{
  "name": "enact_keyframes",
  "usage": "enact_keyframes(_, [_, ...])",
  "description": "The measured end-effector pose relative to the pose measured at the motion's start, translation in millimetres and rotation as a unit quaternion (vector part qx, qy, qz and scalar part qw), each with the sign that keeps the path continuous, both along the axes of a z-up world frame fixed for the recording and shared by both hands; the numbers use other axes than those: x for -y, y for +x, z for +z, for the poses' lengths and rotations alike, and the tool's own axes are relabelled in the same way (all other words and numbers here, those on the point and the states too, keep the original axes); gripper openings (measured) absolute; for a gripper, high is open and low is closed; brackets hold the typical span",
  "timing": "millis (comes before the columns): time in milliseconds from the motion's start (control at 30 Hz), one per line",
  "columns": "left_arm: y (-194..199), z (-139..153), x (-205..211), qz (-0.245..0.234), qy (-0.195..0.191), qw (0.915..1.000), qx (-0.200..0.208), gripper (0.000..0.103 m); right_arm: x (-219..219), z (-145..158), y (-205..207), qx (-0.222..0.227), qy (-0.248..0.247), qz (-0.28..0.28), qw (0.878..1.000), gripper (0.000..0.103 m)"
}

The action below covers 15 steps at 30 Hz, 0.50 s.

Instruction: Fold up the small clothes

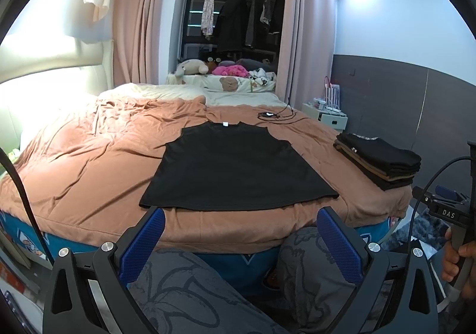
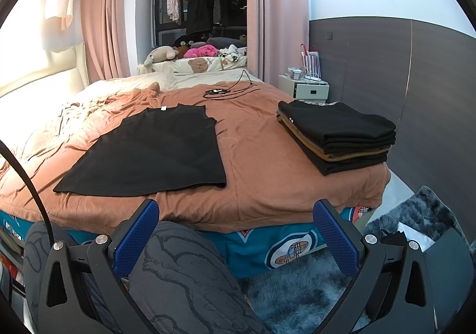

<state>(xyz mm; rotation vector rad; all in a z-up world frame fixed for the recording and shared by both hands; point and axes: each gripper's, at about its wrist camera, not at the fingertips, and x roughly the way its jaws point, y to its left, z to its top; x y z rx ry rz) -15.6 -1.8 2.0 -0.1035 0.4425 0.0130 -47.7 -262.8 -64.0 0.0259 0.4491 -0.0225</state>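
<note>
A black shirt (image 1: 235,167) lies flat on the brown bedspread (image 1: 89,161), sleeves tucked in, collar tag at the far end. It also shows in the right wrist view (image 2: 148,152), left of centre. My left gripper (image 1: 241,218) is open and empty, held off the near bed edge just in front of the shirt's hem. My right gripper (image 2: 236,209) is open and empty, held off the bed edge to the right of the shirt. Its handle, held in a hand, shows in the left wrist view (image 1: 455,215).
A stack of folded dark and tan clothes (image 2: 339,133) sits at the bed's right corner, seen also in the left wrist view (image 1: 377,161). A black cable and device (image 2: 220,91) lie further back. The person's knees (image 2: 184,274) are below the grippers. A grey rug (image 2: 312,289) covers the floor.
</note>
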Motion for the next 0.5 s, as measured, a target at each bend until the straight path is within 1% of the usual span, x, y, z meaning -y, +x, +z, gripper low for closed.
enact_keyframes(167, [-1.0,1.1,0.2,-0.001,0.0,1.0,0.001,0.103,0.1,0.8,-0.3,-0.003,0.0,-0.001,1.0,0.103])
enact_keyframes(500, [-4.4,3.6,0.1,-0.006,-0.004,1.0,0.003,0.103,3.3,2.2,-2.4,0.006,0.0,-0.004,1.0,0.103])
